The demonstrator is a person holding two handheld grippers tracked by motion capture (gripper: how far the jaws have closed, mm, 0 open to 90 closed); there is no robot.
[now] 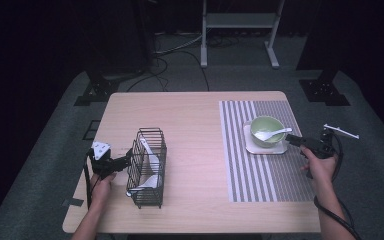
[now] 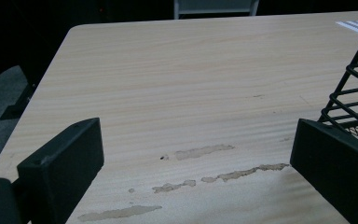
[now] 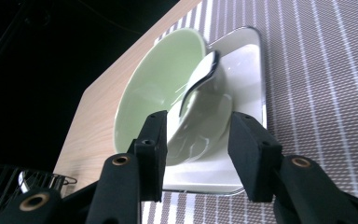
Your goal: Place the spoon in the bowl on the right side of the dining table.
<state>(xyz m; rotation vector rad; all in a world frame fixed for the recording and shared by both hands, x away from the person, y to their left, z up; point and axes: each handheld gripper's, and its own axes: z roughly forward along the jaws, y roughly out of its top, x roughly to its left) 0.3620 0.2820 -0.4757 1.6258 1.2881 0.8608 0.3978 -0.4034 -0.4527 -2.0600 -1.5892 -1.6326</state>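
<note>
High view: the right gripper (image 1: pixel 294 140) sits at the handle of the white spoon (image 1: pixel 271 133) resting in the green bowl (image 1: pixel 267 129) on its white tray (image 1: pixel 280 148); more spoons stand in the wire basket (image 1: pixel 147 167).

Left gripper view: jaws spread wide over the bare table (image 2: pixel 177 88), beside the basket.

Right gripper view: jaws parted around the spoon's handle. This looks like releasing or grasping; next likely calls for a clean withdrawal.

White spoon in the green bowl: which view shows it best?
Right gripper view: the spoon sits close up, leaning on the green bowl rim just beyond the right tool. The high view has it small. The left gripper view looks along the table.
</note>
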